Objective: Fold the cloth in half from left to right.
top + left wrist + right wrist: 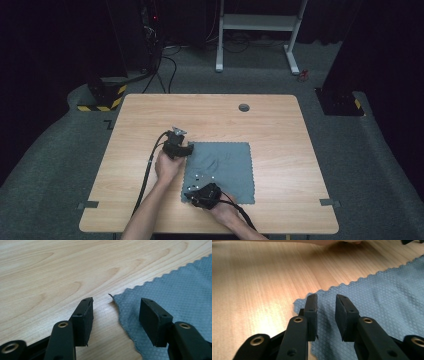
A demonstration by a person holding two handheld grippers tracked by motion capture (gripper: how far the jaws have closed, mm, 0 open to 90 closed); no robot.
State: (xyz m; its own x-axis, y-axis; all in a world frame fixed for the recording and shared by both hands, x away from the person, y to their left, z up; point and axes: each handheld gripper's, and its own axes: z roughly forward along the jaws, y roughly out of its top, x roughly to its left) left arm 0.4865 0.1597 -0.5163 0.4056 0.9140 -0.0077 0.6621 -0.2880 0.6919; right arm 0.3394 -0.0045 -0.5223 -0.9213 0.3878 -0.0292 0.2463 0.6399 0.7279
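A grey-blue cloth (220, 170) with a zigzag edge lies flat on the wooden table (280, 145). My left gripper (188, 149) sits at the cloth's far left corner. In the left gripper view its jaws (116, 315) stand open, one on bare wood and one over the cloth (180, 295), with the corner tip between them. My right gripper (190, 196) is at the cloth's near left corner. In the right gripper view its jaws (326, 305) stand a narrow gap apart above that corner of the cloth (382, 302); the fabric below looks flat and unpinched.
A round cable hole (244, 107) sits near the table's far edge. Grey tape strips (88, 204) (329, 202) mark the near corners. A white desk frame (257, 25) and cables stand on the floor beyond. Bare wood lies right of the cloth.
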